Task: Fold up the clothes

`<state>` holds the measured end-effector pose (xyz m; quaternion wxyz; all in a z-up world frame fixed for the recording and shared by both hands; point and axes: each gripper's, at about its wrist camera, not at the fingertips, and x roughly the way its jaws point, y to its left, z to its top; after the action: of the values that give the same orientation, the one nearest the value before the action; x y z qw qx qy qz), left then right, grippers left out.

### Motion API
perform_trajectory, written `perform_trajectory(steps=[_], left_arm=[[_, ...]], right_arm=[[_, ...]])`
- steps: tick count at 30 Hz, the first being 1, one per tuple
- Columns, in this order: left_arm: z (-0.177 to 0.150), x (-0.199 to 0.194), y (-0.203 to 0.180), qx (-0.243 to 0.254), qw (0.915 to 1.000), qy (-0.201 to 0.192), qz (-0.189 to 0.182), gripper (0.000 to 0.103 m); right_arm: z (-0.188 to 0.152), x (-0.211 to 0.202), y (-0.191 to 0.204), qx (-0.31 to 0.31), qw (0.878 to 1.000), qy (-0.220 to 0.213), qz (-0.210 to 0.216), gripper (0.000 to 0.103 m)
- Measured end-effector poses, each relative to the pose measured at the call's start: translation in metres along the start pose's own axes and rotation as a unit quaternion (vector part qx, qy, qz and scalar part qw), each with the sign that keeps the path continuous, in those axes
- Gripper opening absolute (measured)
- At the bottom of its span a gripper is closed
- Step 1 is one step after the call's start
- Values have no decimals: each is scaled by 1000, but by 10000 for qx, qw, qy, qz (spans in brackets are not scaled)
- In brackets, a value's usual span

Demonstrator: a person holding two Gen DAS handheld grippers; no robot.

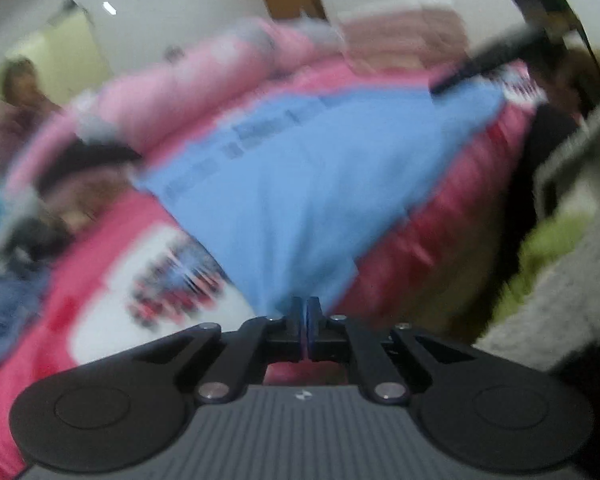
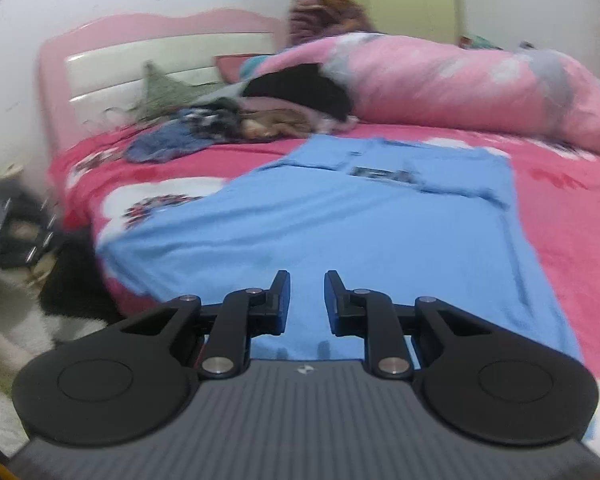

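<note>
One blue shirt (image 2: 340, 232) on bed (image 2: 572, 240) | left tool (image 1: 305, 308) clenched on it | right tool (image 2: 307, 296) released

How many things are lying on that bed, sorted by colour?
Light blue: 1, the shirt
Pink: 1, the duvet
Black: 1, a garment
Dark blue: 1, a garment
Grey-green: 1, a cushion
Brownish: 1, a garment
Total: 6, as far as the blur allows.
</note>
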<state>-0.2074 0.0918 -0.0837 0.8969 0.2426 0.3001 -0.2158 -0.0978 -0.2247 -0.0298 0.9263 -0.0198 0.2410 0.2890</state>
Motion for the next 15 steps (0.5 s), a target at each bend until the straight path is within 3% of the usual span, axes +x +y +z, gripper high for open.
perform_trajectory(steps=[4, 6, 7, 9, 12, 15], left_arm=[[-8, 4, 15, -745, 9970, 16, -229, 20], [-14, 1, 32, -1373, 9900, -66, -315, 45], [-17, 0, 43, -1749, 9839, -117, -359, 48], [-25, -1, 64, -2453, 9681, -207, -461, 49], [-32, 4, 93, -3532, 9318, -351, -758, 52], [-31, 16, 112, -4258, 8986, -421, -969, 55]], right_arm=[[-10, -17, -36, 777, 9957, -25, -496, 19], [-17, -30, -58, 1287, 9889, -93, -738, 27], [-20, -36, -70, 1562, 9840, -125, -842, 32], [-27, -42, -97, 2140, 9719, -147, -967, 37], [-35, -41, -134, 2874, 9526, -69, -994, 41], [-37, -27, -162, 3235, 9416, 130, -921, 41]])
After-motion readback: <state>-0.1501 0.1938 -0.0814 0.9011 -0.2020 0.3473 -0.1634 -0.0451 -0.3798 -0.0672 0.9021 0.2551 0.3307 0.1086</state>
